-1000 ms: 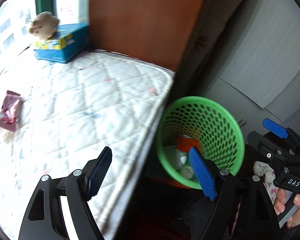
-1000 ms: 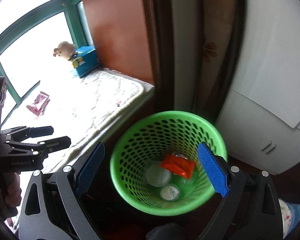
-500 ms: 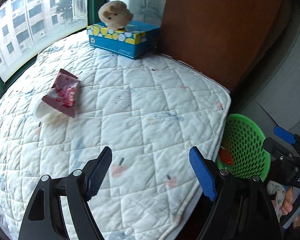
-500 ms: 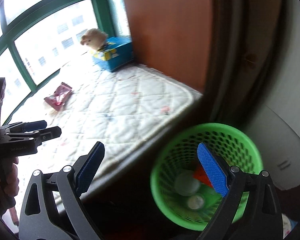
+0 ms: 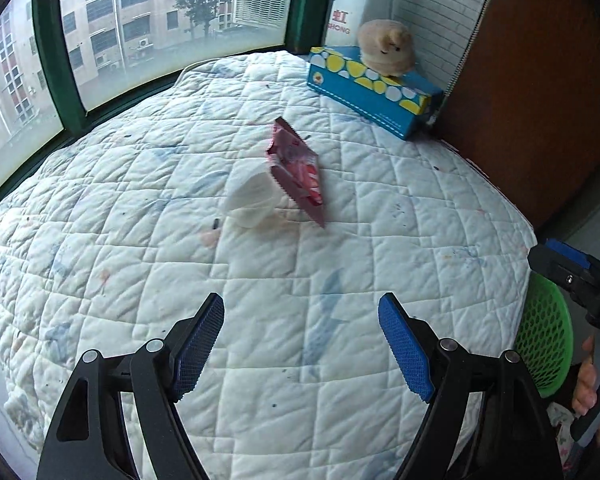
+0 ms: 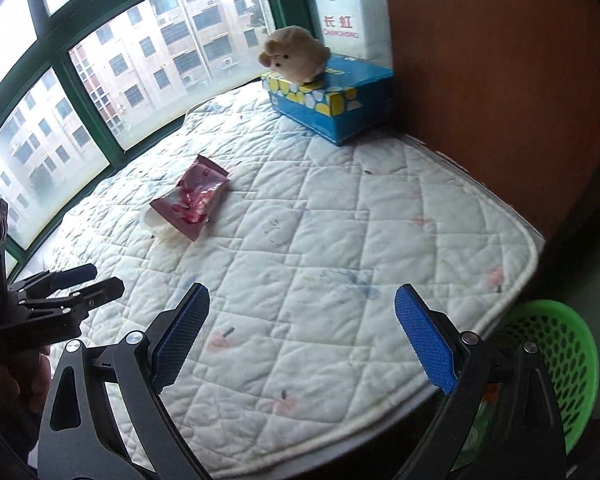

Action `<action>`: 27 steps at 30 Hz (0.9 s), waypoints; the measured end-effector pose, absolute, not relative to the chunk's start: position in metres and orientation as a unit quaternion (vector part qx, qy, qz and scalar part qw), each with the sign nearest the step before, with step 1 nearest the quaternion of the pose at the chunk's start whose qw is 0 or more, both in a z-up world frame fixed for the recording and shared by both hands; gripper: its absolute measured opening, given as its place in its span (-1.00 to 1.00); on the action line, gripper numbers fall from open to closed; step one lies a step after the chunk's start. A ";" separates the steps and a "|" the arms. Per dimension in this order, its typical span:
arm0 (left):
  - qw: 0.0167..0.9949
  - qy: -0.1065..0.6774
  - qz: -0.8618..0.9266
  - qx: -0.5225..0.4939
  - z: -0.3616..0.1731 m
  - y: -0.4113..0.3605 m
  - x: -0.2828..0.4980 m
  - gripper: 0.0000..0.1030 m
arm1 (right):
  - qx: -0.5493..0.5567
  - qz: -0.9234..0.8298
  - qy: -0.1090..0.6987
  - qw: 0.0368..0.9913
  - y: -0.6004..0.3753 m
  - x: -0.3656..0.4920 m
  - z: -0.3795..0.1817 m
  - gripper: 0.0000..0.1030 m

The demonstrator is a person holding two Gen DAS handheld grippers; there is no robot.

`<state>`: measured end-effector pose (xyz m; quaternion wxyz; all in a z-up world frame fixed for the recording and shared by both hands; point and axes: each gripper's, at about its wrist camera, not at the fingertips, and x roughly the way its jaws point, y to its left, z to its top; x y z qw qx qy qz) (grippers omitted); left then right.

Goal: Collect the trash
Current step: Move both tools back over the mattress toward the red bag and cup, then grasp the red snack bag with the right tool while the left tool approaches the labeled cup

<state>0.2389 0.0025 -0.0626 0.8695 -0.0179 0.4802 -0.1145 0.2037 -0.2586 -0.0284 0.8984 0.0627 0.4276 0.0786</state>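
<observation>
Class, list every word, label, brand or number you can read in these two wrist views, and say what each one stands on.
"长虹" above "CHANGHONG": red print on the white carton behind the tissue box.
"D": white lettering, cut off at the picture's edge, on the right gripper body, seen from the left wrist view.
Red snack wrapper: print too blurred to read.
Tissue box: no readable text.

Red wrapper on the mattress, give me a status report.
Left gripper open, empty; right gripper open, empty. Red wrapper lies against white cup on quilted mattress, not yet grasped. Nothing in the way.
</observation>
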 end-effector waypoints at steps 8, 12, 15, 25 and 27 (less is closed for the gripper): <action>0.867 0.489 -0.088 -0.045 -0.077 0.054 0.251 0.49 | 0.126 0.131 0.463 0.868 -0.201 0.280 -0.044 0.81; 0.865 0.492 -0.084 -0.053 -0.084 0.069 0.256 0.49 | 0.154 0.135 0.485 0.850 -0.180 0.317 -0.059 0.81; 0.865 0.492 -0.081 -0.056 -0.088 0.079 0.260 0.49 | 0.176 0.136 0.495 0.840 -0.170 0.342 -0.069 0.81; 0.859 0.501 -0.076 -0.068 -0.103 0.096 0.271 0.49 | 0.233 0.114 0.534 0.805 -0.153 0.397 -0.108 0.81; 0.857 0.504 -0.076 -0.069 -0.106 0.098 0.273 0.49 | 0.237 0.113 0.537 0.802 -0.148 0.403 -0.112 0.81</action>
